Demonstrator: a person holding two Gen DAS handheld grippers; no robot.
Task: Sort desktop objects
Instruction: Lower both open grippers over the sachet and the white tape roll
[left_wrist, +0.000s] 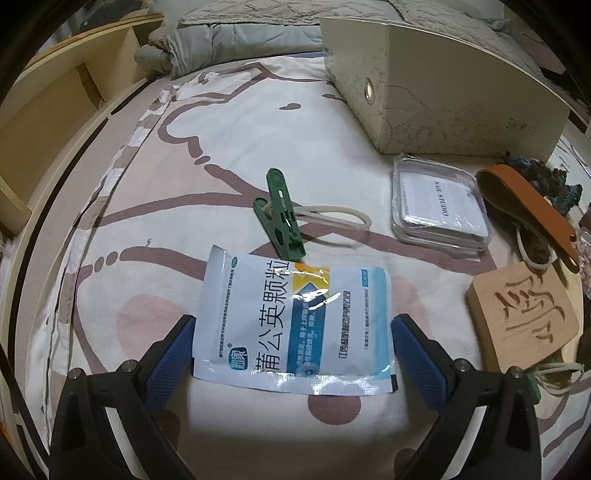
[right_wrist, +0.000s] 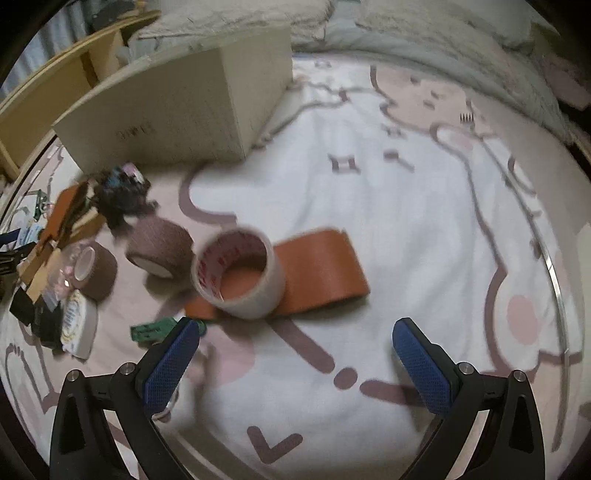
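Note:
My left gripper (left_wrist: 293, 328) is open, its blue pads on either side of a blue-and-white medicine sachet (left_wrist: 295, 317) lying flat on the patterned sheet. A green clothes peg (left_wrist: 282, 214) with a cream rubber band (left_wrist: 332, 218) lies just beyond it. My right gripper (right_wrist: 295, 332) is open and empty, just short of a roll of clear tape (right_wrist: 238, 273) that stands on an orange leather strip (right_wrist: 321, 269). Two brown tape rolls (right_wrist: 160, 245) lie to the left of it.
A cream storage box (left_wrist: 443, 92) stands at the back, also in the right wrist view (right_wrist: 166, 110). A clear card case (left_wrist: 439, 206), an orange shoehorn (left_wrist: 528, 210) and a carved wooden block (left_wrist: 524, 317) lie right of the sachet. A heap of small items (right_wrist: 62, 266) lies left.

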